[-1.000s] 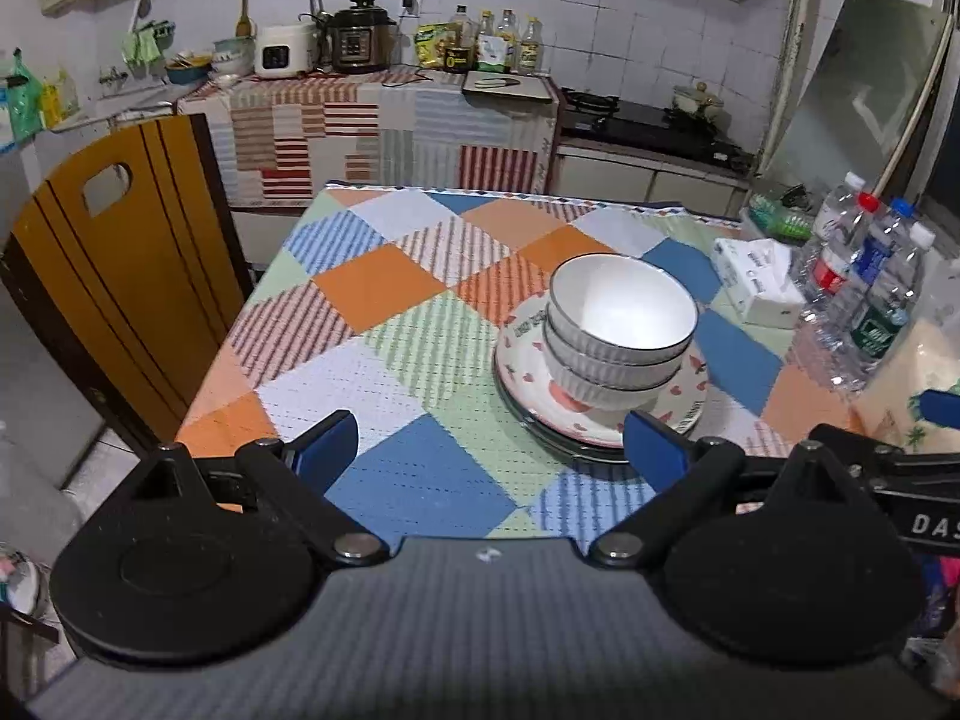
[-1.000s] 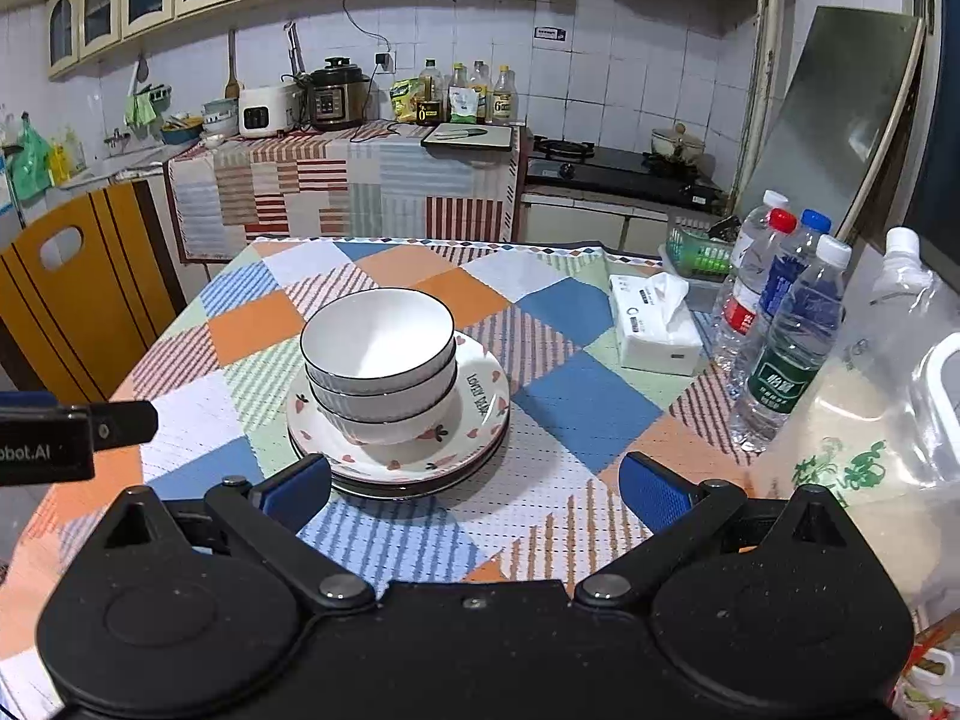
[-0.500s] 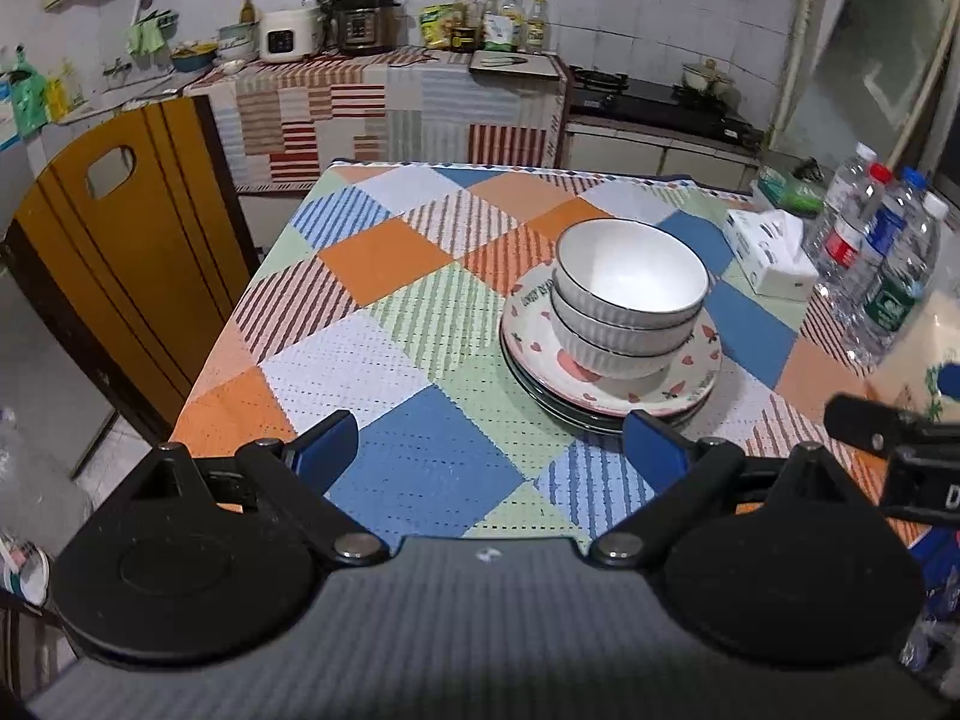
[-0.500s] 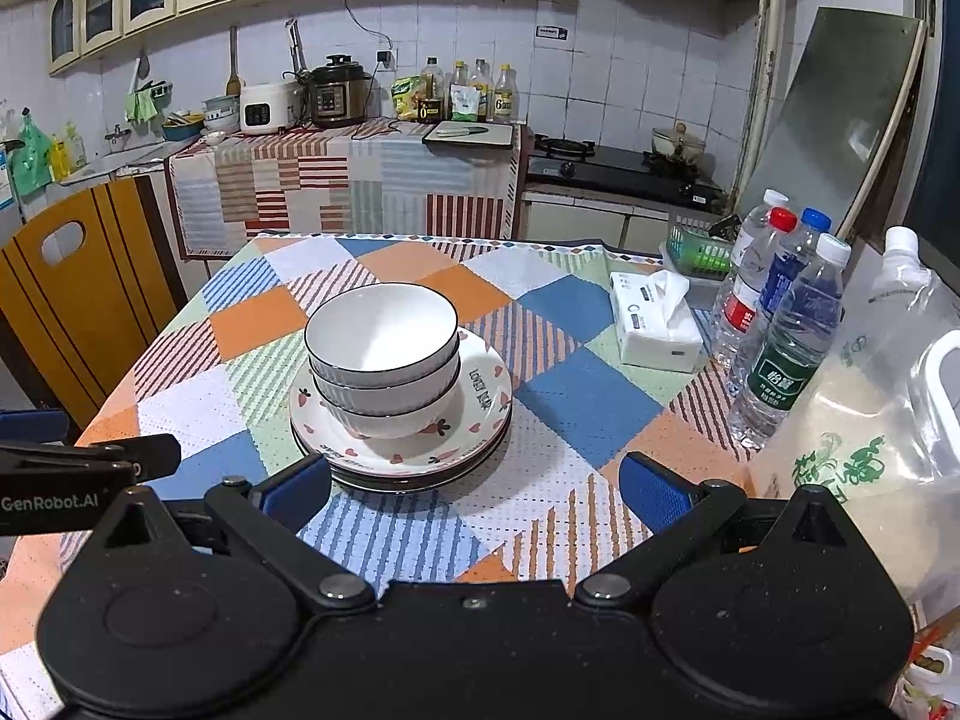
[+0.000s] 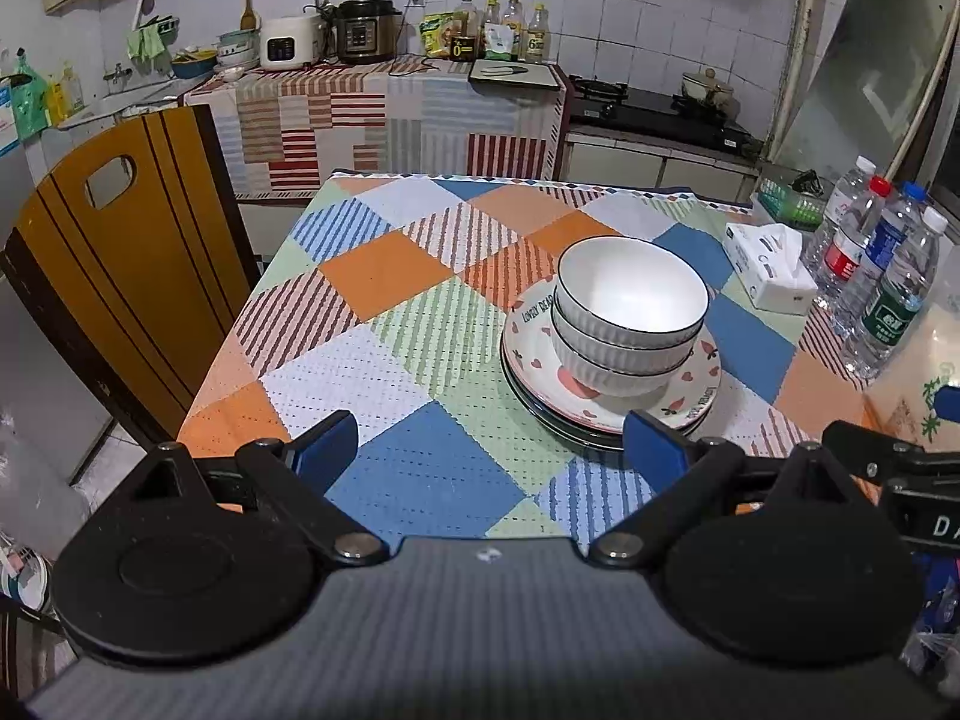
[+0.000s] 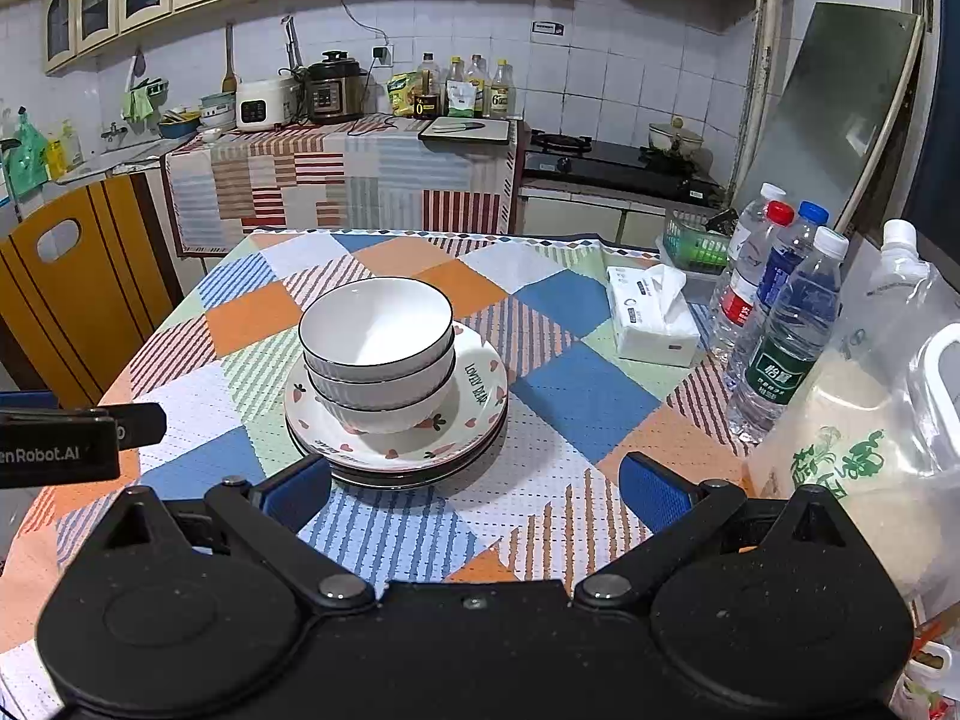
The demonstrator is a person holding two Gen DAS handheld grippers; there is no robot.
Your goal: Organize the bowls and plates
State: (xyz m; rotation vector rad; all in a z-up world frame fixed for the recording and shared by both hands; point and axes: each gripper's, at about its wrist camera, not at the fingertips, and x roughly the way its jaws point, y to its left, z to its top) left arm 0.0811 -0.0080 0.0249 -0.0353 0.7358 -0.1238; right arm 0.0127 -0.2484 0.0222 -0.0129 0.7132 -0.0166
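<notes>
3 white bowls (image 6: 377, 354) are nested on a stack of plates (image 6: 480, 396) near the middle of the bench (image 6: 576, 396), which is covered by a patchwork cloth. The left claw (image 5: 489, 450) and the right claw (image 6: 474, 486) are both held wide and empty, short of the stack.

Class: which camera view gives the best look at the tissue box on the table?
The right wrist view: the tissue box sits nearer and larger, with its front and side faces showing. In the left wrist view the same box is smaller, near the right edge.
</notes>
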